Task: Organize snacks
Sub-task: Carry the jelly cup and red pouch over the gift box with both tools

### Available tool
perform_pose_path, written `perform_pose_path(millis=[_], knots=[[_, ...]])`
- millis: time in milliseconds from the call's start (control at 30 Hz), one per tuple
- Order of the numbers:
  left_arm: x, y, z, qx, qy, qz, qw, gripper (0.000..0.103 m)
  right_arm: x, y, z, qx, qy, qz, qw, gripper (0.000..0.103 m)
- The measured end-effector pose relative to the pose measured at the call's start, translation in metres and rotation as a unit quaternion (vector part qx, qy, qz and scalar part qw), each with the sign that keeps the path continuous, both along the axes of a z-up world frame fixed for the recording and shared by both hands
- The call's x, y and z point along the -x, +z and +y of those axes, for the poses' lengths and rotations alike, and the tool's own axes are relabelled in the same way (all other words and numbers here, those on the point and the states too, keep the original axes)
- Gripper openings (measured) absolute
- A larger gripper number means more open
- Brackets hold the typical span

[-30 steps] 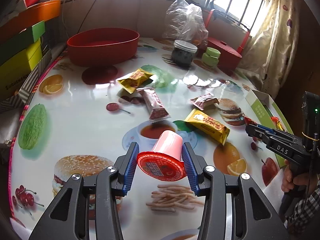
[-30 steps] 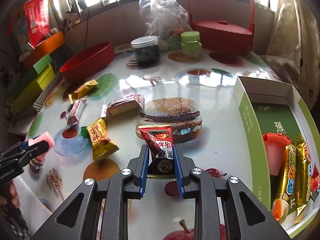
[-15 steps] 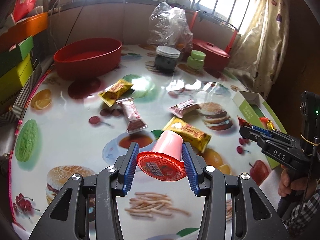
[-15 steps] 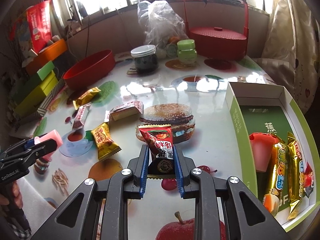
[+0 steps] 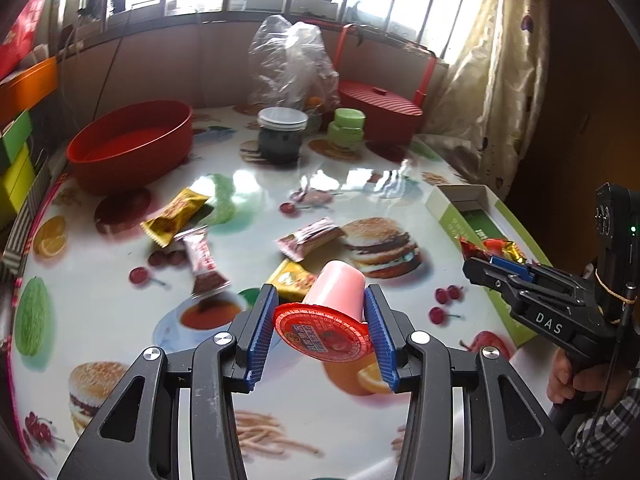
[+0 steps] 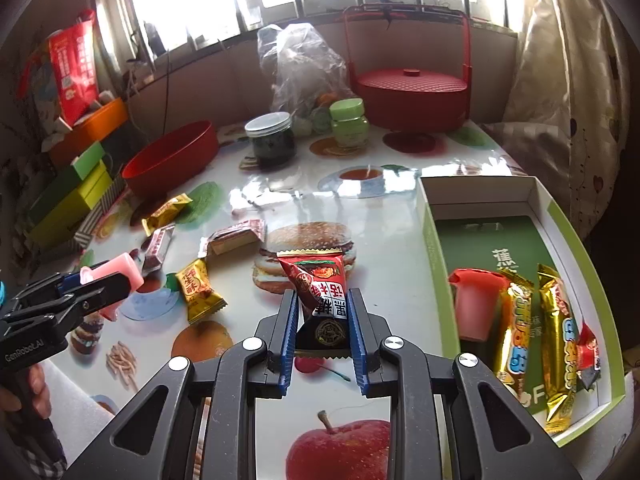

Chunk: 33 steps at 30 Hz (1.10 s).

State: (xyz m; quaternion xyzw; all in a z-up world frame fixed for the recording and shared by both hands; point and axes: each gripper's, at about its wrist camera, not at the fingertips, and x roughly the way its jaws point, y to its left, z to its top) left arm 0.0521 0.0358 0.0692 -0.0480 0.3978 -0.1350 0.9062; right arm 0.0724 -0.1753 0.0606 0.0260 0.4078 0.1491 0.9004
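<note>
My left gripper is shut on a pink jelly cup with a red foil lid, held tilted above the table. In the right wrist view the same cup shows at the far left. My right gripper is shut on a red and black snack packet, lifted over the burger print. A green and white box lies at the right; it holds another pink jelly cup and gold snack bars. Loose packets lie mid-table: a yellow one, a brown one, a dark red one and a gold one.
A red bowl stands at the back left. A dark jar, a green jar, a clear plastic bag and a red lidded basket line the back. Coloured boxes stack at the left edge. A curtain hangs at the right.
Both grippers have risen and drawn back a little with their loads. The left one has swung right, so the table items shifted left and the green box came further into view.
</note>
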Motion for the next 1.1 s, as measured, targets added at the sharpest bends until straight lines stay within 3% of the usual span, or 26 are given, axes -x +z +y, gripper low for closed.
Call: perform_pose_path(millis=[1100], knots=[[-0.037,0.012,-0.104,0.027,-0.110,0.000,0.9936,0.046,0.015,0.011,-0.093,0.005,-0.101,-0.016,0.995,0.023]])
